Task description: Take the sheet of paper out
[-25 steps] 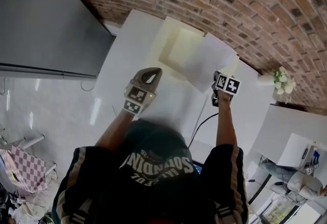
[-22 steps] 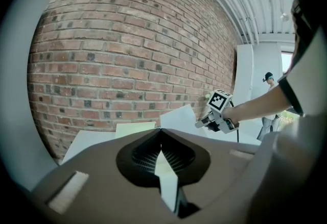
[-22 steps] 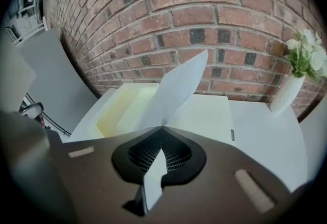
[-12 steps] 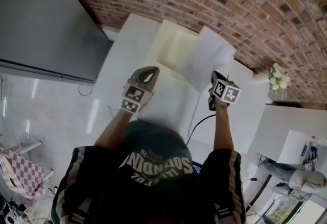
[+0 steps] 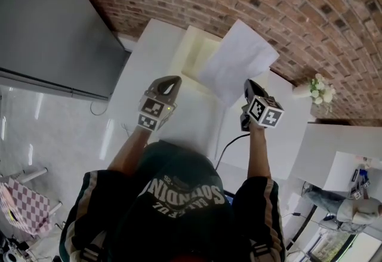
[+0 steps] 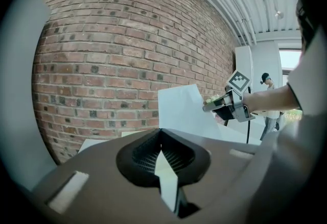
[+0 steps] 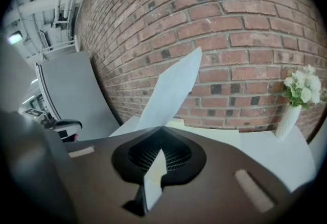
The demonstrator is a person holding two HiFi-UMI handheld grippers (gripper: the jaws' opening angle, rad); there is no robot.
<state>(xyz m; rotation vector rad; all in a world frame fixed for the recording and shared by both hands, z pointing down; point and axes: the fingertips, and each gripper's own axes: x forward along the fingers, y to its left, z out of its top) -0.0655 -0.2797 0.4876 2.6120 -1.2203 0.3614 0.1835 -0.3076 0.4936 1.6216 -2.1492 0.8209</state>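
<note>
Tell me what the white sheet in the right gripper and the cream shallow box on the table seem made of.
Thin white sheet: likely plain matte paper; it curves slightly where the right gripper pinches it. Shallow cream box: probably matte card or paperboard, with flat, dull walls; thin plastic cannot be ruled out.

You hold two grippers: one left gripper (image 5: 172, 80) and one right gripper (image 5: 248, 83). You have one sheet of paper (image 5: 239, 59), one cream box (image 5: 192, 55), one white table (image 5: 149, 55), one vase of flowers (image 5: 316, 90) and one black cable (image 5: 224, 147).
</note>
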